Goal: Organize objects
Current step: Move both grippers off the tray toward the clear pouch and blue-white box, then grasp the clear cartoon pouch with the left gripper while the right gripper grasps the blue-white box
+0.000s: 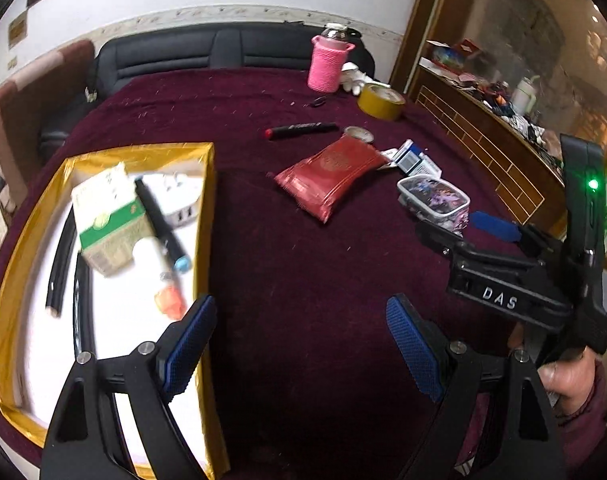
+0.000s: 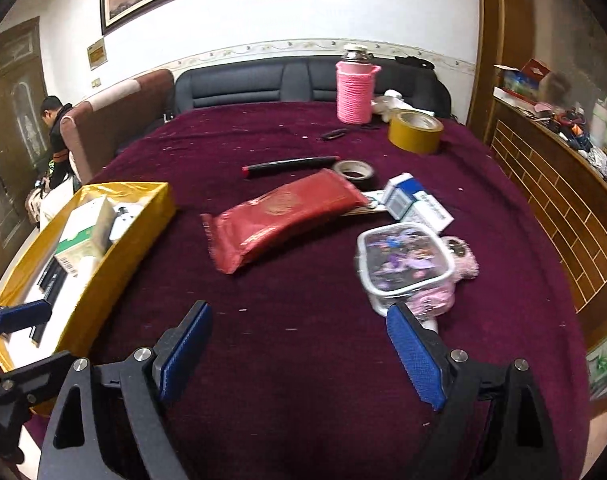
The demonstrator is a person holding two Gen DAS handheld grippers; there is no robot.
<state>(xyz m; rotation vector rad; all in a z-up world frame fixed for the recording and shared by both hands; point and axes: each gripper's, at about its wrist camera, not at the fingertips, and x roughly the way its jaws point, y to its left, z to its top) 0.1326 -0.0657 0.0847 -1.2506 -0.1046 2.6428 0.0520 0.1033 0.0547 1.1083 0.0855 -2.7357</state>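
A gold box (image 1: pixel 207 208) (image 2: pixel 115 248) stands at the left of the maroon table and holds a green-and-white carton (image 1: pixel 107 216), a black marker with a blue cap (image 1: pixel 159 224), a white charger (image 1: pixel 179 200) and black cables (image 1: pixel 61 256). Loose on the cloth lie a red pouch (image 1: pixel 331 176) (image 2: pixel 279 216), a red-capped black marker (image 1: pixel 299 130) (image 2: pixel 289 166), a blue-and-white carton (image 1: pixel 413 160) (image 2: pixel 415 200) and a clear lidded container (image 1: pixel 433 198) (image 2: pixel 403 264). My left gripper (image 1: pixel 301 340) is open over the box's right wall. My right gripper (image 2: pixel 301 344) is open and empty, its right pad just short of the container.
At the back stand a pink-wrapped bottle (image 2: pixel 355 88), a yellow tape roll (image 2: pixel 415 130) and a small tape roll (image 2: pixel 353 170). A pink fluffy item (image 2: pixel 463 264) lies under the container. A cluttered wooden cabinet (image 2: pixel 551 184) lines the right side. A person (image 2: pixel 57 136) stands far left.
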